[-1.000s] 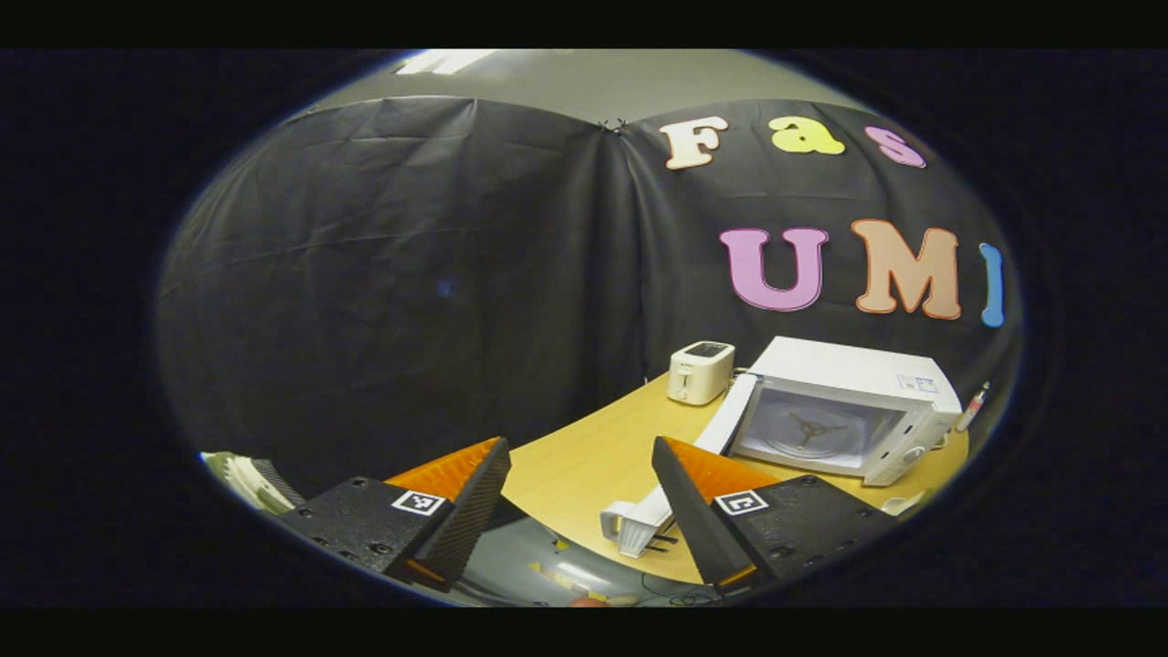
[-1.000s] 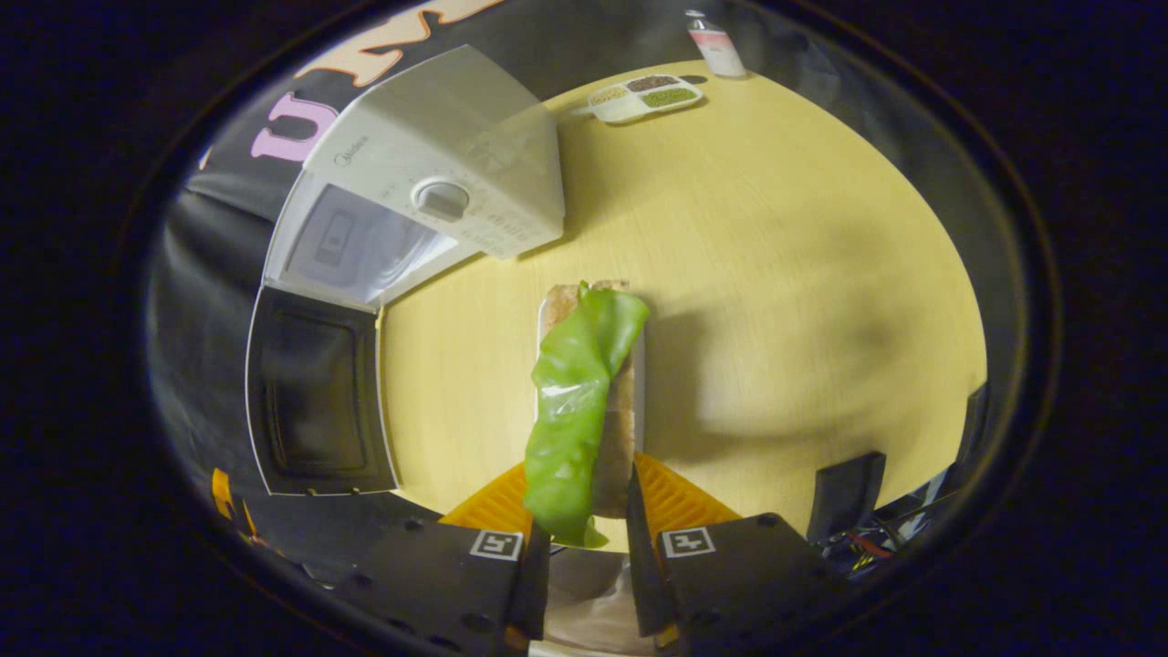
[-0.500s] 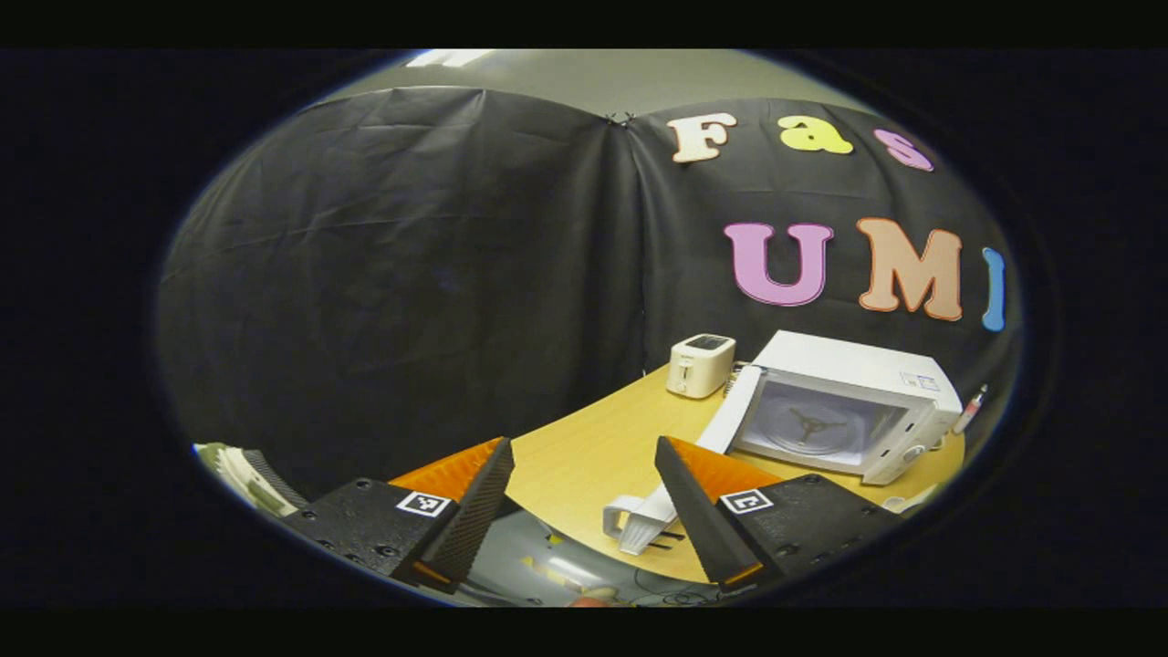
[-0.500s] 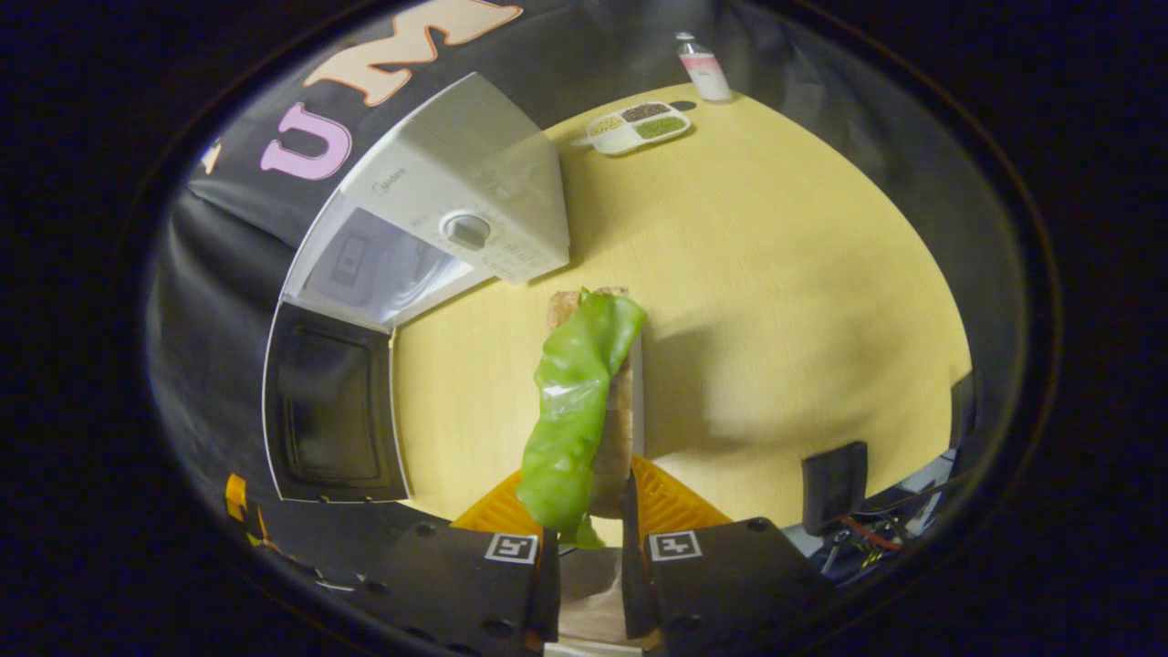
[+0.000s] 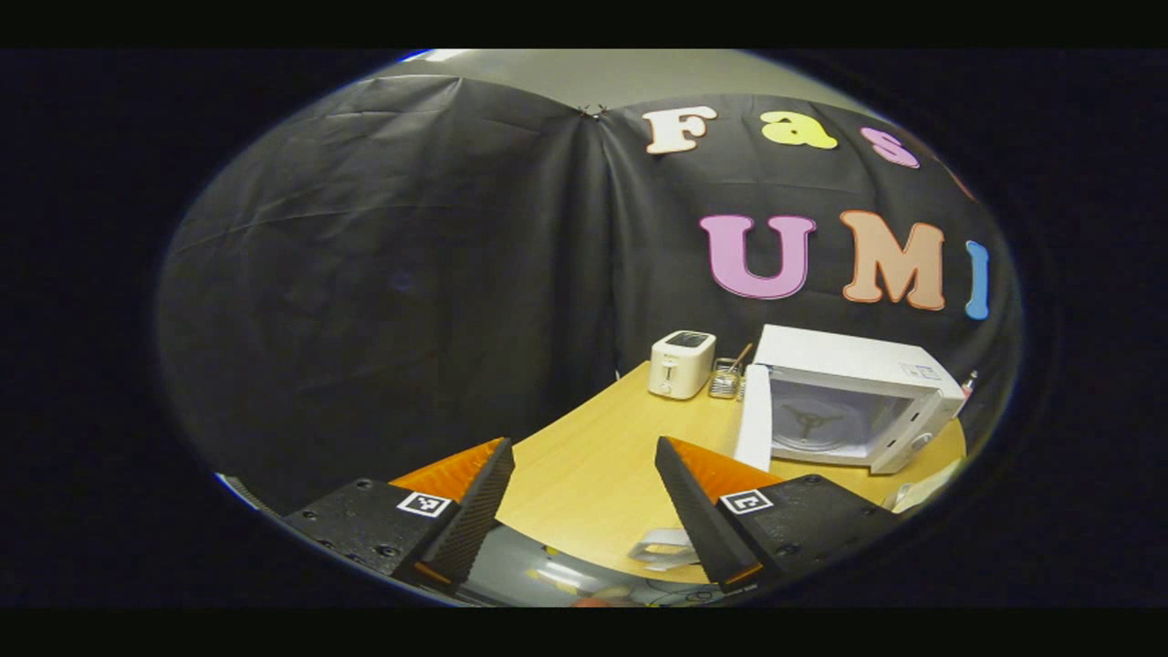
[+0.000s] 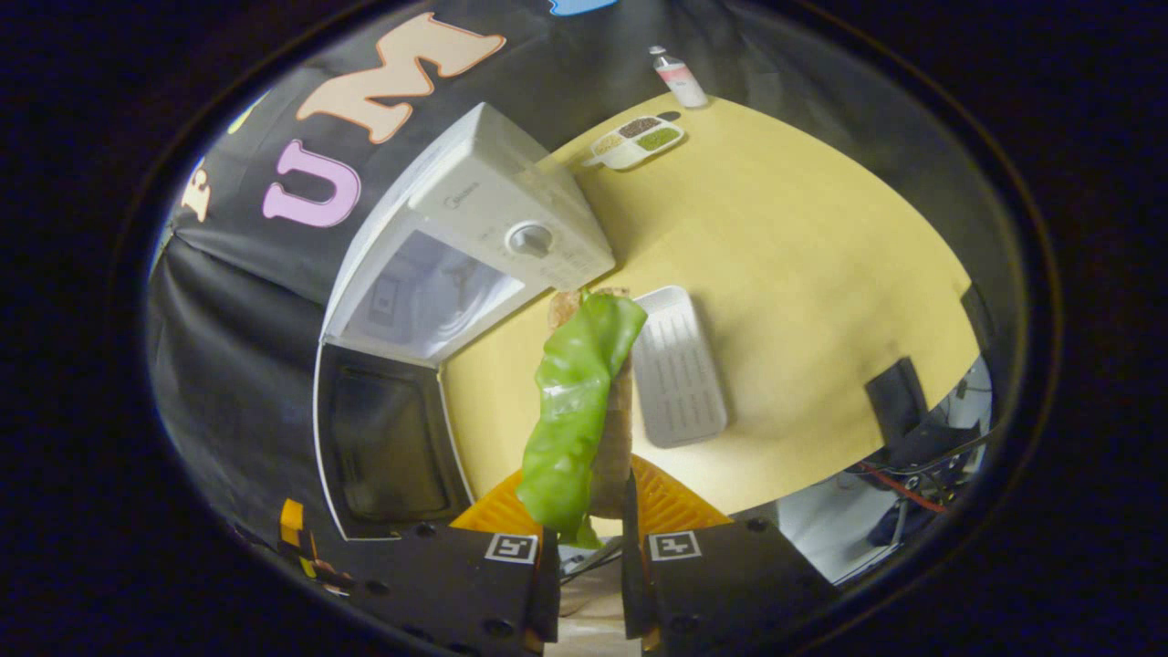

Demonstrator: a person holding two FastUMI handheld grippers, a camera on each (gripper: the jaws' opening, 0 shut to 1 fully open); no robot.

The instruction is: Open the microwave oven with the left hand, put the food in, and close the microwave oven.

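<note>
Showing the task at its middle stage: the microwave oven (image 6: 474, 237) stands on the desk (image 6: 803, 255) with its door (image 6: 388, 447) swung fully open, so the opening step is judged done. The food (image 6: 575, 401), a bread slice under a green leaf, is gripped between the fingers of the right claw (image 6: 589, 538) and is carried above the desk, just at 4 o'clock of the open cavity. A white tray (image 6: 680, 365) is seen lying empty on the desk at 3 o'clock of the food. The left claw (image 5: 579, 493) is held well apart from the oven, spread wide with nothing between its fingers; a toaster (image 5: 680, 363) stands at 9 o'clock of the oven. Insertion and door closing remain.
</note>
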